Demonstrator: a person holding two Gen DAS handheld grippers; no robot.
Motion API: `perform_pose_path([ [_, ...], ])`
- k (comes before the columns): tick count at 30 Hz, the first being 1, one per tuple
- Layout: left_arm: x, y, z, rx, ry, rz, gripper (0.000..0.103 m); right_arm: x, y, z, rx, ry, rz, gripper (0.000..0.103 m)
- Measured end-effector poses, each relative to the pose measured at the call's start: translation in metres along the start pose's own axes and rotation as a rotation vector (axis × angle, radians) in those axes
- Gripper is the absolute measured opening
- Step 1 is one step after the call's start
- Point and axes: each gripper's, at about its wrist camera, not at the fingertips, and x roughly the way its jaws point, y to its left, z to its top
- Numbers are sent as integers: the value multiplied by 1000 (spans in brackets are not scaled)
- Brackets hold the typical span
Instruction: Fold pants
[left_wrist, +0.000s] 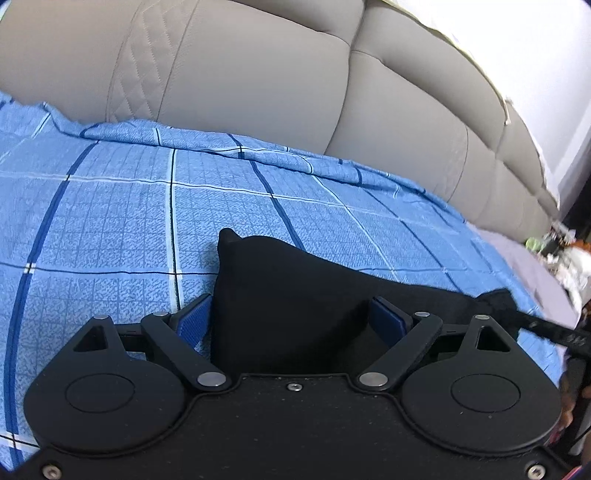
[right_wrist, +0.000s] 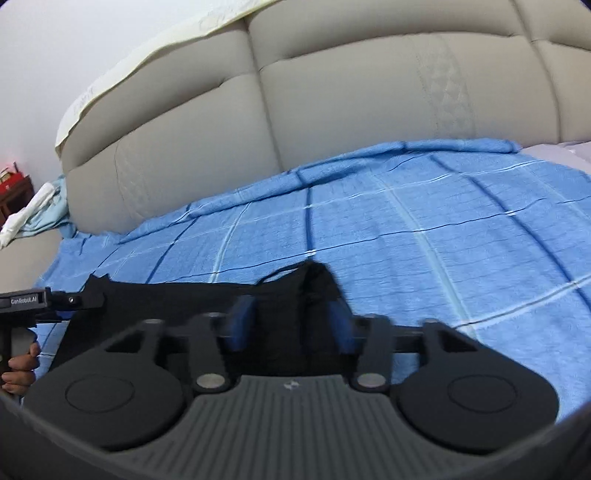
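The black pants (left_wrist: 295, 291) lie on the blue checked bedsheet (left_wrist: 110, 206). My left gripper (left_wrist: 293, 321) is open, its blue pads (left_wrist: 195, 321) on either side of the pants' left corner. My right gripper (right_wrist: 290, 323) is open around the pants' right corner (right_wrist: 291, 306); the view is blurred. Across the pants (right_wrist: 166, 299) the left gripper (right_wrist: 77, 300) shows at the left edge of the right wrist view. The right gripper (left_wrist: 554, 330) shows at the right edge of the left wrist view.
A padded beige headboard (left_wrist: 258, 74) rises behind the bed. The sheet (right_wrist: 406, 221) stretches ahead of both grippers. A grey cover (left_wrist: 532, 266) and small cluttered things (left_wrist: 565, 254) lie at the right. A wooden bedside table (right_wrist: 14, 195) and light cloths (right_wrist: 33, 210) stand at far left.
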Motion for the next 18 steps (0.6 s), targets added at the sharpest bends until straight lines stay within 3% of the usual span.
perform_pose_path([
  [4,1,-9,-3,55,-3,30,88,-6,-15,2,18,-18,-49,83],
  [8,0,-14,-6,94,1,42,88,16,-23,3,36,63,7,85],
  [10,-2,-14,-7,93,7,38,87,24,-22,1,48,75,65,82],
  [12,-6,-11,-7,80,16,20,87,28,-17,1,49,80,99,72],
  [16,-12,2,-6,23,26,-42,85,29,-17,-2,83,81,133,70],
  [18,-13,10,-3,-27,28,-68,84,28,-23,-3,125,81,148,64],
])
